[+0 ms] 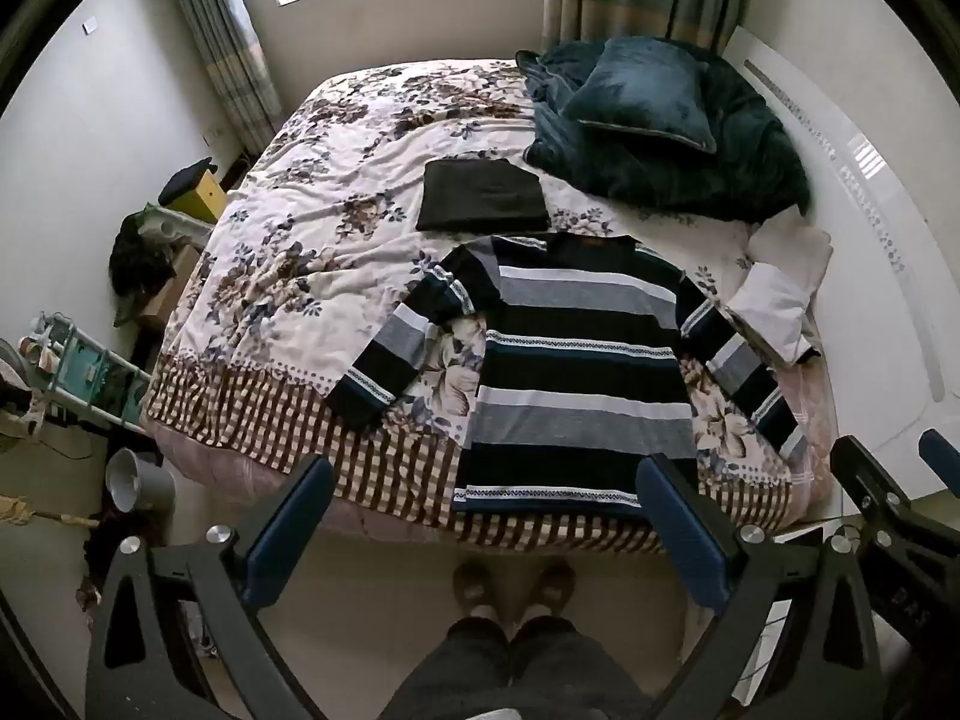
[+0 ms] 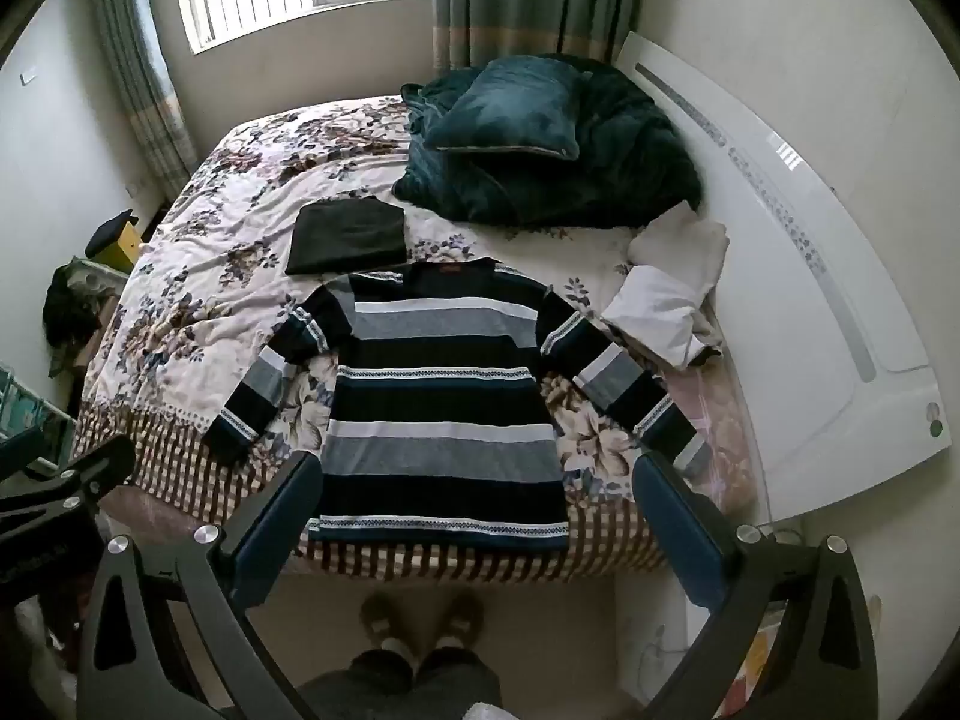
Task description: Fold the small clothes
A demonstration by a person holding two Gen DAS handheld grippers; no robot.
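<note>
Striped sweater (image 1: 576,372) spread flat on the bed (image 1: 288,276), both claws wide apart and holding nothing.

Its long axis runs from the hem at the near bed edge to the collar by the folded dark cloth (image 1: 483,195); sleeves angle outward. The left gripper (image 1: 486,516) and right gripper (image 2: 477,510) hover above the hem. The right cuff's end is hidden behind a finger.

L gripper (image 1: 486,516) and R gripper (image 2: 477,510) both hung tilted steeply down, jaws spread wide, nothing between; person's feet (image 1: 513,591) side by side.
</note>
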